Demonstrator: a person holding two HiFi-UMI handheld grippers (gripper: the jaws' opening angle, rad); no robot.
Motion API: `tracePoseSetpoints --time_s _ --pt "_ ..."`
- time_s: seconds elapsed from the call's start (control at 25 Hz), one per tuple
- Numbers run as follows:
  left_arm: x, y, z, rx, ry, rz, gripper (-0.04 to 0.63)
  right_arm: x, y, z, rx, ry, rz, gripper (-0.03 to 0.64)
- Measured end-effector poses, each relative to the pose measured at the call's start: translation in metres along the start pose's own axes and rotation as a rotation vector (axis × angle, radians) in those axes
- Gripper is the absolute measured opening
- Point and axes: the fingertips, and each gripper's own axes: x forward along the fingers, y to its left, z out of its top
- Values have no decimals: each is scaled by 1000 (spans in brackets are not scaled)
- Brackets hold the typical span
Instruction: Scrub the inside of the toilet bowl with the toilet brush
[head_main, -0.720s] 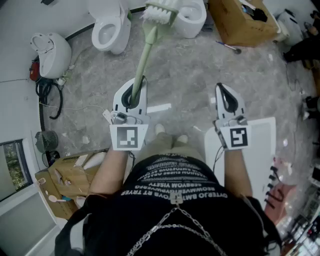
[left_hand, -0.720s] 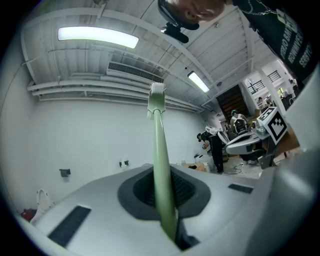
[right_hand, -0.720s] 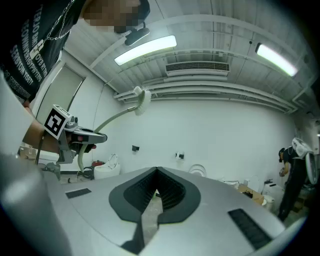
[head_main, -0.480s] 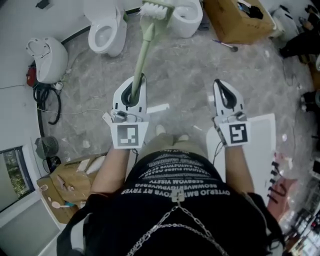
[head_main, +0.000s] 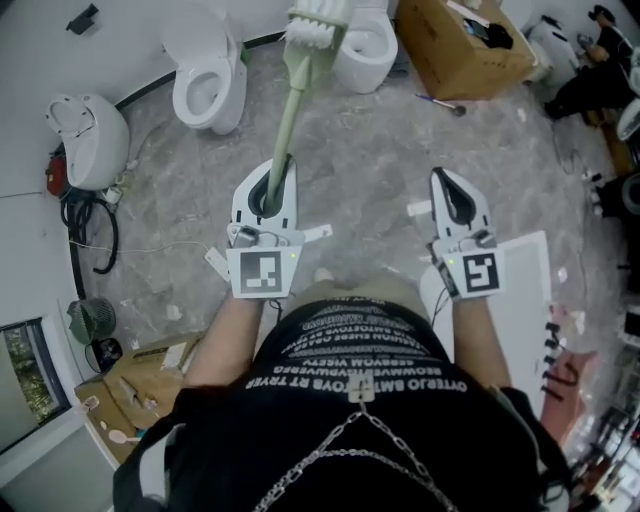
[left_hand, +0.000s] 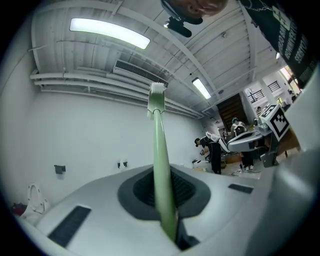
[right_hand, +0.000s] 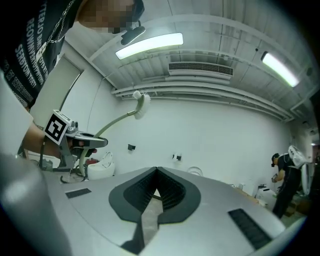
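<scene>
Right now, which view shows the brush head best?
Head view: the brush head is largest there, white bristles clear, near the top edge. Left gripper view looks up the handle, so the head is small and foreshortened. Right gripper view shows it small and distant, side-on.

Toilet brush (head_main: 288, 105): pale-green handle w/ white head, clamped in left gripper (head_main: 275, 172) jaws, angled up; white toilet bowl (head_main: 372, 60) ahead.

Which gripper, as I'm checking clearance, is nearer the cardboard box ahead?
Right. The right gripper sits nearly in line with the cardboard box, short of it; the left gripper, holding the toilet brush, is farther left.
</scene>
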Motion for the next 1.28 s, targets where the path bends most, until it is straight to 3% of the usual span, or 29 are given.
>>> tracePoseSetpoints --time_s 0.28,0.6,0.84,1.28 --pt "2 12 -14 -31 8 -5 8 -2 -6 -1 14 17 -35 3" --pt "14 8 -19 -18 11 6 8 -6 -28 -15 -12 24 -49 3" --pt "41 6 -22 3 18 4 8 16 -43 -25 -2 16 -16 3" --pt "109 17 -27 -34 47 27 8 78 -87 -21 67 -3 -3 3"
